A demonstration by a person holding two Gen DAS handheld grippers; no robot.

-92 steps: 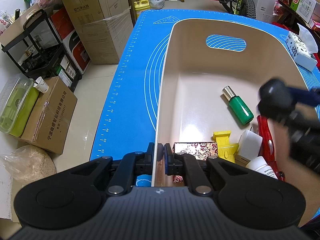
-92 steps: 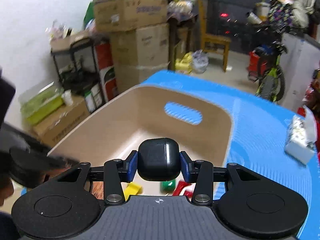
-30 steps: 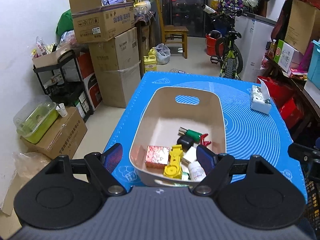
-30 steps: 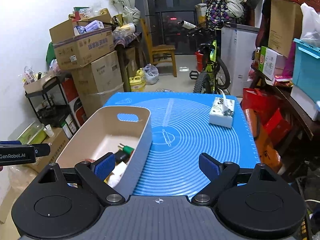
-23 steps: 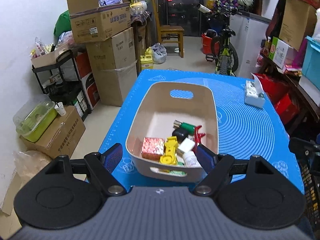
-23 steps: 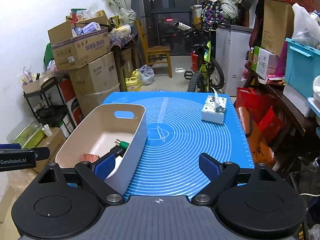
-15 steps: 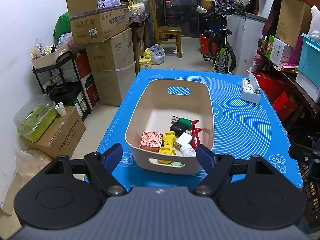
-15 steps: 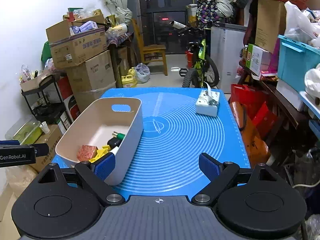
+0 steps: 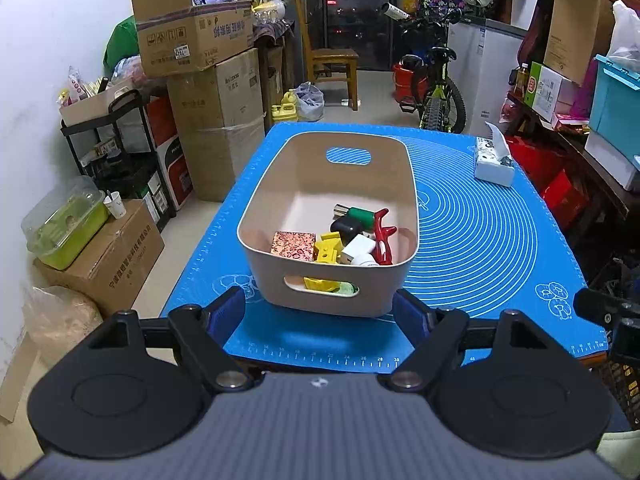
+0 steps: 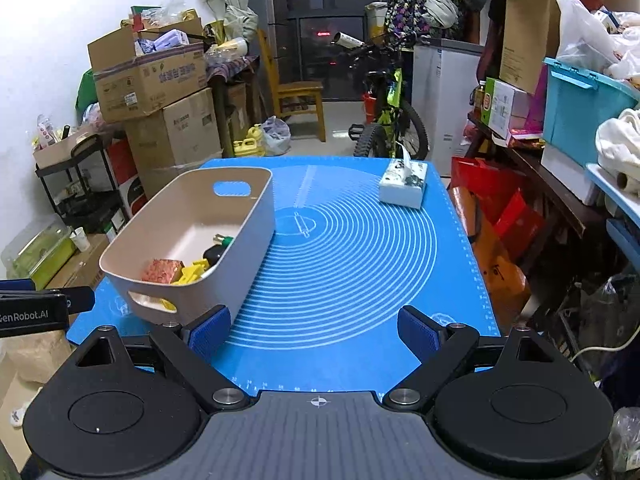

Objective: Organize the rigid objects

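A beige bin point(image 9: 280, 192) point(image 10: 256, 232) stands on the blue mat point(image 9: 480, 240) point(image 10: 352, 248). It holds several small items: a patterned red box point(image 9: 293, 244), a yellow piece point(image 9: 326, 251), a black earbud case point(image 9: 345, 227), a green bottle point(image 9: 358, 214), a red piece point(image 9: 385, 236) and a white block point(image 9: 358, 249). My left gripper point(image 9: 320, 316) is open and empty, held back from the bin's near end. My right gripper point(image 10: 314, 334) is open and empty over the mat's near edge, right of the bin.
A white tissue box point(image 9: 493, 162) point(image 10: 403, 184) sits at the mat's far right. Cardboard boxes point(image 9: 208, 92) and a black shelf point(image 9: 112, 152) stand left of the table. A bicycle point(image 10: 384, 120) and chair point(image 9: 332, 68) stand beyond it. Shelves with bins point(image 10: 580, 120) line the right.
Both grippers have drawn back and away from the table, so the bin looks smaller. Earlier the left gripper let go of the bin's rim, and the right gripper released the black earbud case into the bin.
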